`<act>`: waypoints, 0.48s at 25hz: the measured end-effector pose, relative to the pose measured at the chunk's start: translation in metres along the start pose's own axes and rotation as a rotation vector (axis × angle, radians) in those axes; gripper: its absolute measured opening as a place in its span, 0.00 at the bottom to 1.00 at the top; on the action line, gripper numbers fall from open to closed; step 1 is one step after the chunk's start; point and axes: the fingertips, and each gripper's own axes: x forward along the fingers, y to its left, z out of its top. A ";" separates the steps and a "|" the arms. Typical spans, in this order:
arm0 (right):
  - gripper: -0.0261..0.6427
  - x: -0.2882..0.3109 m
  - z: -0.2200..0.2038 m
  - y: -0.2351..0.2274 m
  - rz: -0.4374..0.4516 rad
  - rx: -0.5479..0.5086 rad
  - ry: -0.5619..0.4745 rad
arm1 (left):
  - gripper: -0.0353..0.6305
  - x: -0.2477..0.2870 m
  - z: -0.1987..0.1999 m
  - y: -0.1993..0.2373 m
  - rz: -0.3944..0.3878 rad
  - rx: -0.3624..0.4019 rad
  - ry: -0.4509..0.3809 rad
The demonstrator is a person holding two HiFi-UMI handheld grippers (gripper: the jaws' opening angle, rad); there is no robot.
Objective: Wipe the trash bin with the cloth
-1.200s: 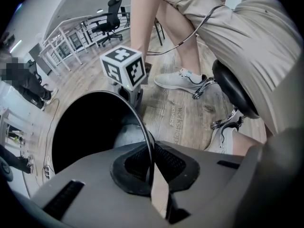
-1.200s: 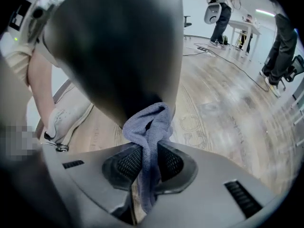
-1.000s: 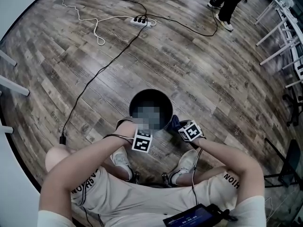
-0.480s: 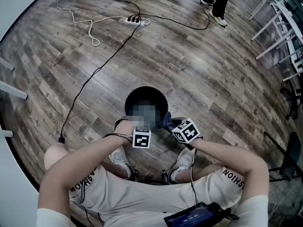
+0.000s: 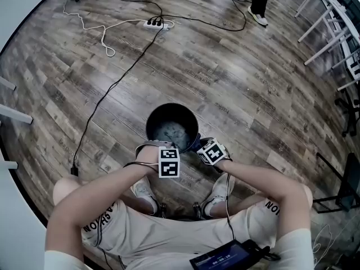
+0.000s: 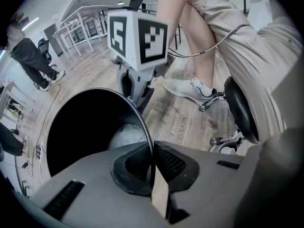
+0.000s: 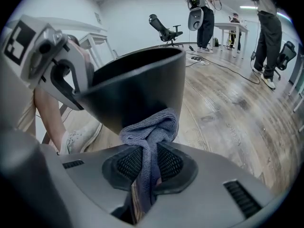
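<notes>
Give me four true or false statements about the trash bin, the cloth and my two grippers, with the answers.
1. The right gripper is shut on the cloth. True.
2. The left gripper hangs open, clear of the trash bin. False: it is shut on the trash bin's rim.
3. The cloth touches the trash bin's outer wall. True.
4. The trash bin stands on a table. False: it stands on the wooden floor.

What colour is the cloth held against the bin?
Greyish blue cloth, clearest in the right gripper view.
</notes>
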 end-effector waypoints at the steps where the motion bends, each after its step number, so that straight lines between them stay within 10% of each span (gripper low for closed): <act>1: 0.13 0.011 -0.006 -0.003 -0.002 -0.005 0.007 | 0.09 0.000 0.000 0.000 -0.005 -0.004 0.001; 12: 0.13 0.105 -0.062 -0.020 -0.049 0.012 0.108 | 0.09 0.001 -0.001 0.001 -0.014 -0.011 0.013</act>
